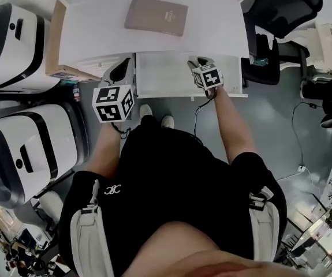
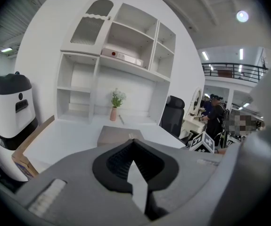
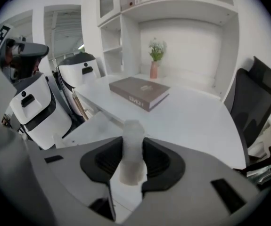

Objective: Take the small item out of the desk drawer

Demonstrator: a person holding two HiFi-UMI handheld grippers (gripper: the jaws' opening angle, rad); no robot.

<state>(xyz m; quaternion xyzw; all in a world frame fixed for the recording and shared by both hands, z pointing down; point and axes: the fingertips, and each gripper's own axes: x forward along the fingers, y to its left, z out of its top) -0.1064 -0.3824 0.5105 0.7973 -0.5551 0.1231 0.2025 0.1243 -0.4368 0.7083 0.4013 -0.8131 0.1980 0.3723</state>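
Observation:
A small, pale translucent bottle (image 3: 133, 157) stands upright between the pads of my right gripper (image 3: 133, 145), which is shut on it and held above the white desk. In the head view that right gripper (image 1: 196, 64) hovers over the right part of the open white drawer (image 1: 160, 82), while the left gripper (image 1: 121, 69) sits at the drawer's left front corner. In the left gripper view the left gripper (image 2: 134, 141) has its fingertips meeting with nothing between them. The drawer (image 3: 95, 126) shows below the bottle; its inside looks bare.
A brown book (image 1: 156, 16) lies on the white desk (image 1: 96, 27). Two white machines (image 1: 15, 45) (image 1: 27, 149) and a cardboard box (image 1: 53, 45) stand at the left. A black office chair (image 1: 281, 16) is at the right. A pink vase with flowers (image 3: 155, 60) stands under the shelves.

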